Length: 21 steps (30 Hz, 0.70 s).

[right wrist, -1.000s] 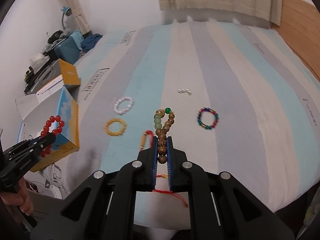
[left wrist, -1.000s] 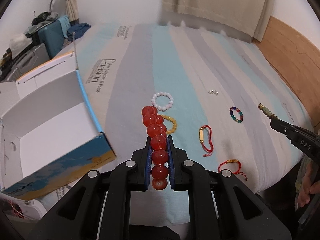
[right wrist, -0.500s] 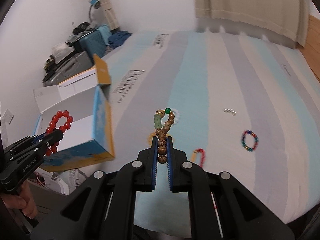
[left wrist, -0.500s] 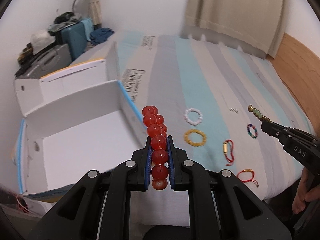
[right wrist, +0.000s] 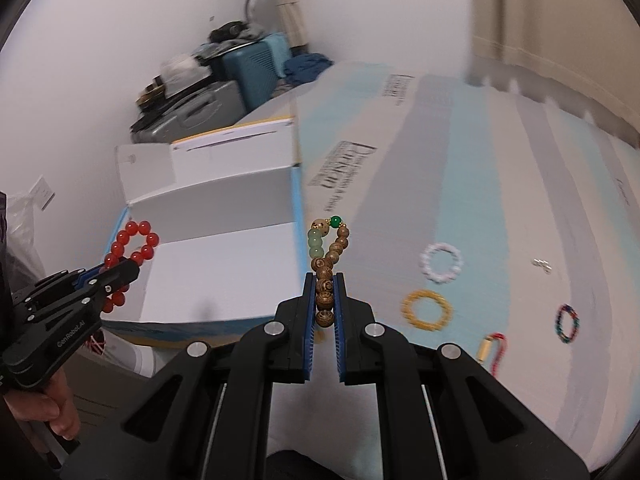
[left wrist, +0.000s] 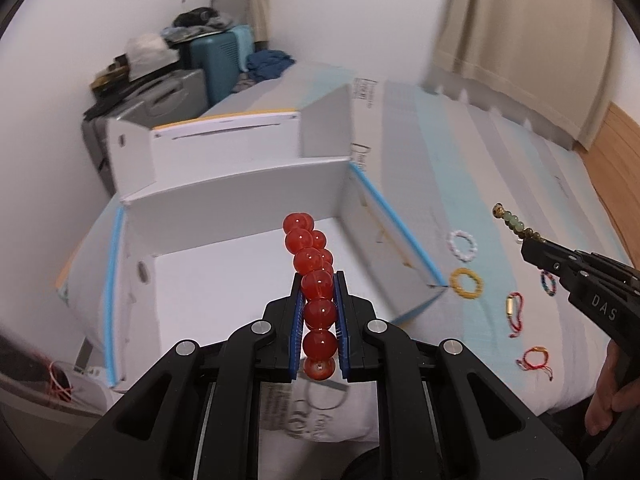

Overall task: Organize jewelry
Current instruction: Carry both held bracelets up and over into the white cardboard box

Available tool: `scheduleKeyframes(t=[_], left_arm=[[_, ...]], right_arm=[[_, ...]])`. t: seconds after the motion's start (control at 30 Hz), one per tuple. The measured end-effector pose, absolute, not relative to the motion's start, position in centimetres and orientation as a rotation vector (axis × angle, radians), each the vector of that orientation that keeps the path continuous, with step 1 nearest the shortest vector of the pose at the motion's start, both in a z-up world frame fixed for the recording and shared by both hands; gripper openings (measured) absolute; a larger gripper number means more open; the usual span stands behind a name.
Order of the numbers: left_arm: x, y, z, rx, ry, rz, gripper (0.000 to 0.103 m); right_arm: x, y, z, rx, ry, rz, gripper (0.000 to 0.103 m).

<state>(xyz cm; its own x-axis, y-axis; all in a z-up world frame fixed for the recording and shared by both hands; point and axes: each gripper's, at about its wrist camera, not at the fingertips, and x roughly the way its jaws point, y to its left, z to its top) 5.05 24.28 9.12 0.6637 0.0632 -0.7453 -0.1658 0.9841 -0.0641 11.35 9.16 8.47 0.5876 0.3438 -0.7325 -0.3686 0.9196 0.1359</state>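
My left gripper (left wrist: 319, 300) is shut on a red bead bracelet (left wrist: 310, 262) and holds it above the open white cardboard box (left wrist: 240, 200). It also shows in the right wrist view (right wrist: 120, 272) with the red bracelet (right wrist: 134, 240). My right gripper (right wrist: 324, 292) is shut on a brown and green bead bracelet (right wrist: 328, 252), just right of the box (right wrist: 224, 208). It shows in the left wrist view (left wrist: 532, 248) over the bed. A white bracelet (right wrist: 441, 263), a yellow one (right wrist: 427, 311), a multicoloured one (right wrist: 567, 323) and a red cord one (right wrist: 494, 350) lie on the striped bed.
The box sits at the bed's left edge. Suitcases and clutter (left wrist: 180, 64) stand by the wall behind it. A second red cord bracelet (left wrist: 534, 358) and small pearl pieces (right wrist: 542, 265) lie on the bed. A curtain (left wrist: 520, 32) hangs at the back.
Both grippers have swung left with their bracelets. The left one went from over the bed to over the box; the right one now sits near the box's right wall.
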Motion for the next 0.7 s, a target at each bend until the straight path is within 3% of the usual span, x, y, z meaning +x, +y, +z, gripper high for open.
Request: scheduleKeyframes(t=[0.7], left_arm=[[6.6,33.5,3.7,-0.245,0.965,0.243,0.013]], right_arm=[[15.3,24.0,2.5,-0.181,0.998,0.594,0.007]])
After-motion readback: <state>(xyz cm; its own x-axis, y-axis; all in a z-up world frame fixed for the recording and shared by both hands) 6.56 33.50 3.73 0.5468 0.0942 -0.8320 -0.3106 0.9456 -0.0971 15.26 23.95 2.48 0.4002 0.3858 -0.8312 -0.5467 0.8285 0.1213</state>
